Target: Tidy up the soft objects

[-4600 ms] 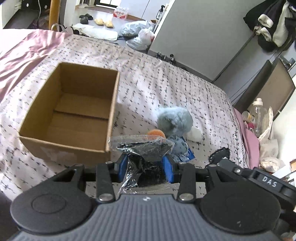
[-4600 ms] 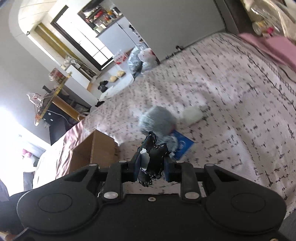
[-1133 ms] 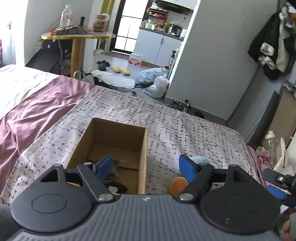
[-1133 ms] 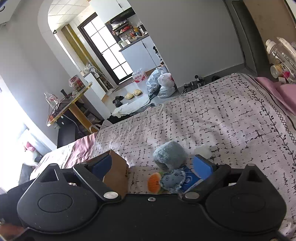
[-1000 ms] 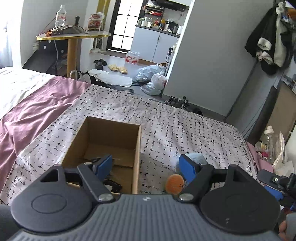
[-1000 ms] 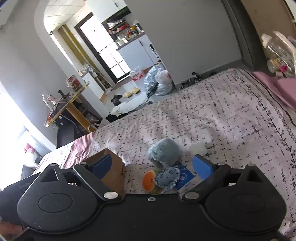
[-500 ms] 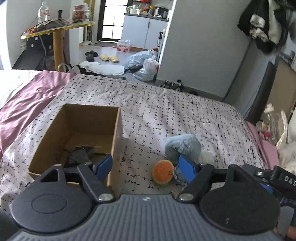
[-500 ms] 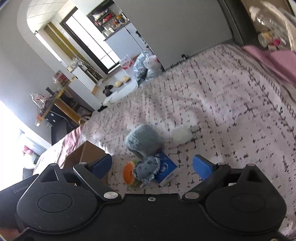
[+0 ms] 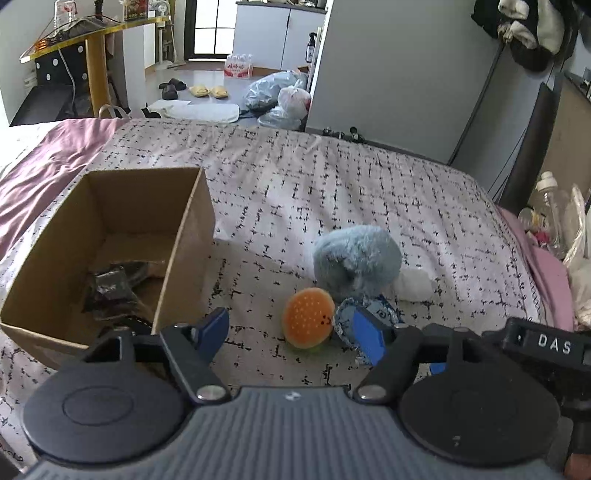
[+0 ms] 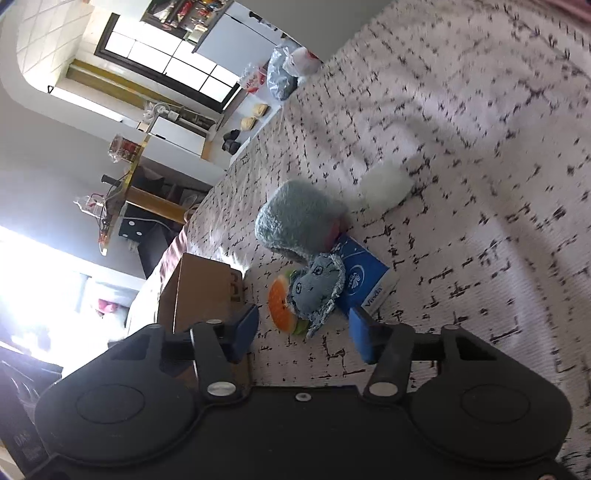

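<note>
A lived-in home, apparently a small studio flat, is showing here: a bed [image 9: 332, 177] with a black-and-white patterned cover is filling the foreground, a mauve sheet [image 9: 44, 162] lying along its edge. Beyond it, slippers [image 9: 208, 90] are sitting on the floor beside filled plastic bags [image 9: 277, 98], and a round yellow-legged table [image 9: 92, 55] is standing near white kitchen cabinets [image 9: 273, 29] and a big window [image 10: 166, 62]. Clothes [image 9: 524, 29] are hanging on the grey wall, and bottles [image 9: 550, 210] are crowding the bedside.
</note>
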`<state>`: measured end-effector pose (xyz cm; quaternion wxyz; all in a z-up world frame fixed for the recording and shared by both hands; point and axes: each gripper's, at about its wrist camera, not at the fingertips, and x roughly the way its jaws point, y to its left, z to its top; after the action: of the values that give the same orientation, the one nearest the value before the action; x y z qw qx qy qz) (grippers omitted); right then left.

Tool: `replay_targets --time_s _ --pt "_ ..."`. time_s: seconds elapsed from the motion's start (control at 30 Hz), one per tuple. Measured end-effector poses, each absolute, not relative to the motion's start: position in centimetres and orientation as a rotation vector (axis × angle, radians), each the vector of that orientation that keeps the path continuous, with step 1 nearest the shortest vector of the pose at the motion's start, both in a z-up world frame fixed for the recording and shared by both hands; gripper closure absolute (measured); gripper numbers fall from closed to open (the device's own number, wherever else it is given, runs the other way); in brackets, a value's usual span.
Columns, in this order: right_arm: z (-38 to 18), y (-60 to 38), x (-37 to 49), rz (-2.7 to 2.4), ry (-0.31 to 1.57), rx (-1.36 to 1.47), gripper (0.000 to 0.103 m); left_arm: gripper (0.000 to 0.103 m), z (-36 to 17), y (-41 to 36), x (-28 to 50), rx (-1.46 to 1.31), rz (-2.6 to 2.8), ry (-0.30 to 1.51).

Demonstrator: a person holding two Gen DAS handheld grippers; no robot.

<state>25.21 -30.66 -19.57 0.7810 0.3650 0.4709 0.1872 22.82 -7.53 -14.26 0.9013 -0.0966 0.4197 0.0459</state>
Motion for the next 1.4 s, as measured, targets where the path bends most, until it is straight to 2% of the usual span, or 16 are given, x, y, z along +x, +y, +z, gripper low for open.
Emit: replay_targets --time_s 0.23,0.5,0.67,1.03,1.4 --pt "-21.3 -30.0 26.3 0.395 1.061 0.828 0.064 0.041 -16.0 -7.8 23.7 -0.206 0.093 0.897" --pt "-22.8 -29.1 27.4 0.394 1.119 0.853 0.070 0.043 -17.5 -8.0 24.6 -0.214 0.077 0.921" --pt "-23.3 -28.7 27.8 0.417 1.123 0.857 0.098 0.043 -18.2 -8.1 25.3 -0.214 0.073 0.927" --pt "-22.0 -30.3 27.8 0.341 1.011 0.805 0.100 0.041 -19.7 -9.1 27.3 -0.207 0.075 0.951" --pt "-23.0 -31.2 28.1 0.283 1.015 0.798 0.100 0.041 -22.1 -9.2 29.0 -0.216 0.105 1.014"
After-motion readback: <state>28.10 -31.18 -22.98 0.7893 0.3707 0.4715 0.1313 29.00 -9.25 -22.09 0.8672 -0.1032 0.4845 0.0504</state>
